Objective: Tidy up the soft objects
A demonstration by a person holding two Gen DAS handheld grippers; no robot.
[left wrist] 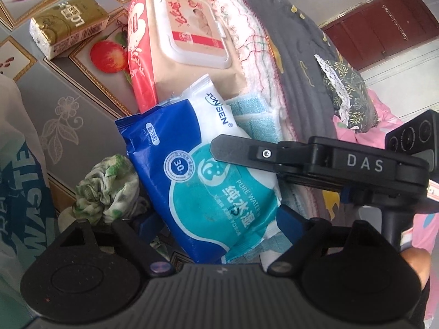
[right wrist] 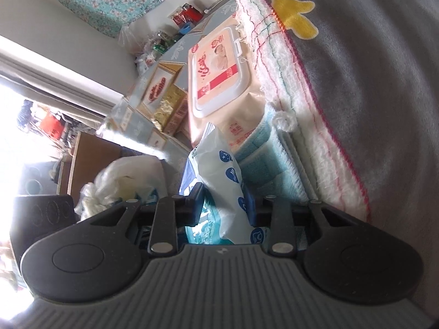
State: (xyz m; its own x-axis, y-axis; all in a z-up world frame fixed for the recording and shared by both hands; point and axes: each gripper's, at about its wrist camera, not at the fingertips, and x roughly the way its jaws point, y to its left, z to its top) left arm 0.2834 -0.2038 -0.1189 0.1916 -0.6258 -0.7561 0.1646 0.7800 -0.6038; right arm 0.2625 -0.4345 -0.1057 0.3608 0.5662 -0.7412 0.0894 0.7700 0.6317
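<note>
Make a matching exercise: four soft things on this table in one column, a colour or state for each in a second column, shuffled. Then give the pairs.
Things:
1. blue wipes pack
2. pink wipes pack
3. gold tissue pack
4. crumpled cloth

Descriptions:
A. lies apart from the others on the patterned tablecloth
B. gripped between the right gripper's jaws
C. has a white flip lid on top
D. green and white, bunched up beside the blue pack

Pairs: 1-B, 2-C, 3-A, 4-D
</note>
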